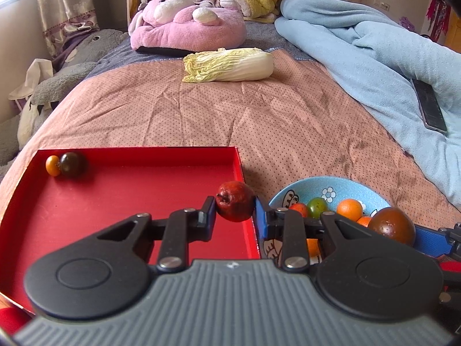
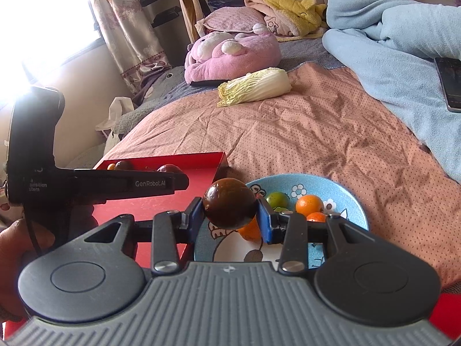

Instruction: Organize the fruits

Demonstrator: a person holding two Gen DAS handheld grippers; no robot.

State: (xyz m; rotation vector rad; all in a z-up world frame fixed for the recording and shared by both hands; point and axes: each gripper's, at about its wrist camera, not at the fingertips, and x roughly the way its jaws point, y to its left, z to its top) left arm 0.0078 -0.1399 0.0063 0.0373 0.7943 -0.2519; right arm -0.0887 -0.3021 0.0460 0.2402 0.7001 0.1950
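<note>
My left gripper (image 1: 234,210) is shut on a small wrinkled red fruit (image 1: 234,201), held over the right edge of the red tray (image 1: 115,201). In the tray's far left corner lie a small orange fruit (image 1: 53,165) and a dark round fruit (image 1: 73,164). My right gripper (image 2: 229,214) is shut on a dark brown round fruit (image 2: 229,204), also seen in the left wrist view (image 1: 391,225), above the left part of the blue bowl (image 2: 340,190). The bowl (image 1: 305,189) holds orange fruits (image 2: 309,204) and a green one (image 2: 276,199).
Everything rests on a bed with a pink dotted cover (image 1: 259,121). A napa cabbage (image 1: 227,65) lies farther back, with plush toys (image 1: 184,26) behind it. A light blue blanket (image 1: 374,52) and a phone (image 1: 429,105) lie to the right. A person's hand (image 2: 11,259) holds the left gripper's handle.
</note>
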